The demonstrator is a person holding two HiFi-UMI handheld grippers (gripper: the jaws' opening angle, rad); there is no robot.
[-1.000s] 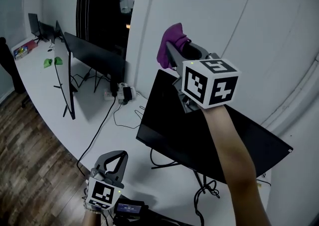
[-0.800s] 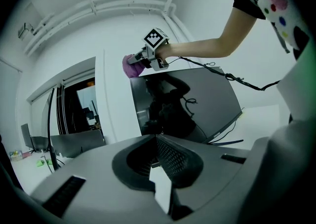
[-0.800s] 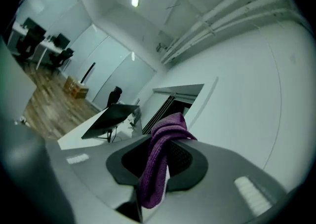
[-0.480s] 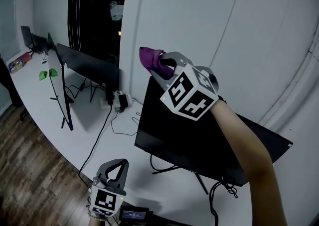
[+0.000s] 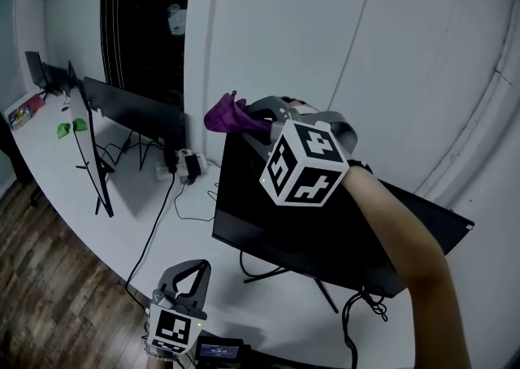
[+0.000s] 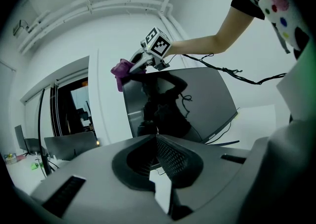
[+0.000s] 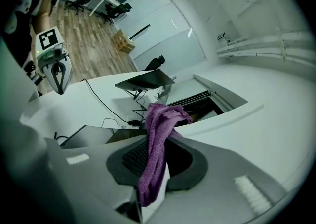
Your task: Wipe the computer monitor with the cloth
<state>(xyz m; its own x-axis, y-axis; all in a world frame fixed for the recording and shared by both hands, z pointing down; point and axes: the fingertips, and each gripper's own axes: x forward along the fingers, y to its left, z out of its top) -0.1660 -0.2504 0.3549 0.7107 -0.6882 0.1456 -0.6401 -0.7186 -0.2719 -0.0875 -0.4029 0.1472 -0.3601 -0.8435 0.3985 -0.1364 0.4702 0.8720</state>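
Note:
A black monitor (image 5: 325, 225) stands on a white desk (image 5: 154, 237); its screen (image 6: 187, 107) faces the left gripper view. My right gripper (image 5: 248, 122) is shut on a purple cloth (image 5: 226, 114), held at the monitor's top left corner. In the right gripper view the cloth (image 7: 157, 144) hangs out from between the shut jaws of my right gripper (image 7: 160, 141), just above the monitor's top edge (image 7: 94, 134). My left gripper (image 5: 195, 268) stays low near the desk's front edge, shut with nothing in it (image 6: 157, 136). From there the cloth (image 6: 120, 71) shows at the screen's upper left.
More monitors (image 5: 138, 103) stand in a row along the desk to the left, with cables and a power strip (image 5: 188, 168) between them. Green objects (image 5: 69, 128) lie far left. A small black device (image 5: 218, 351) sits by my left gripper. A white wall rises behind.
My right gripper has turned and come down and to the left with the cloth, from above the monitor to its top left corner. The left gripper has hardly moved.

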